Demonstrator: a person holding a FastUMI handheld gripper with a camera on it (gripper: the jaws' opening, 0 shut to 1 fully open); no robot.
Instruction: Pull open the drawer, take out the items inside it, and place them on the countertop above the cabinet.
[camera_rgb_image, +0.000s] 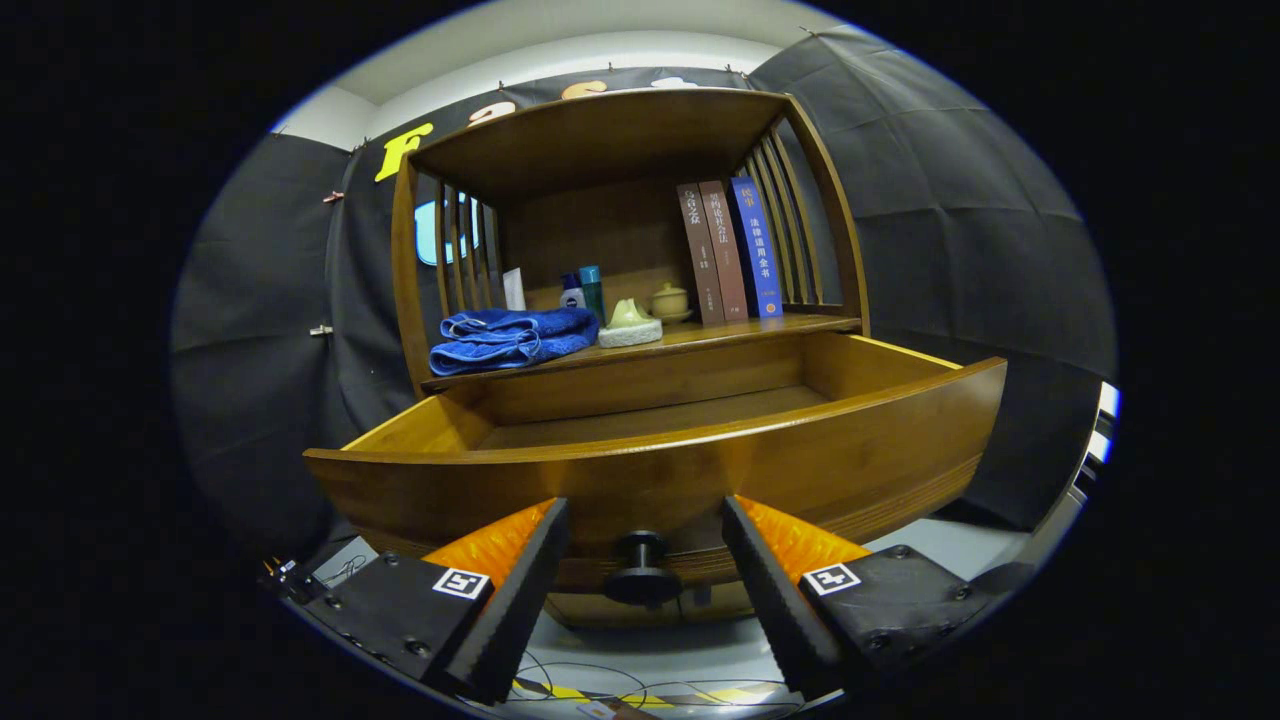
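Observation:
The wooden drawer (660, 470) of the cabinet stands pulled out toward me, its inside hidden below its front panel except for the far wall. Its black round knob (640, 575) sits in the gap between my two fingers, touching neither. My gripper (645, 525) is open, the orange-backed fingers (530, 560) spread wide to either side of the knob. Above the drawer is the countertop (700, 335), carrying a folded blue towel (510, 338) at its left.
On the countertop also stand a small white dish with a pale green object (630, 325), two small bottles (583, 290), a little teapot (669, 299) and three upright books (728, 250). A wooden hutch (600, 130) roofs the countertop. Cables lie on the floor below.

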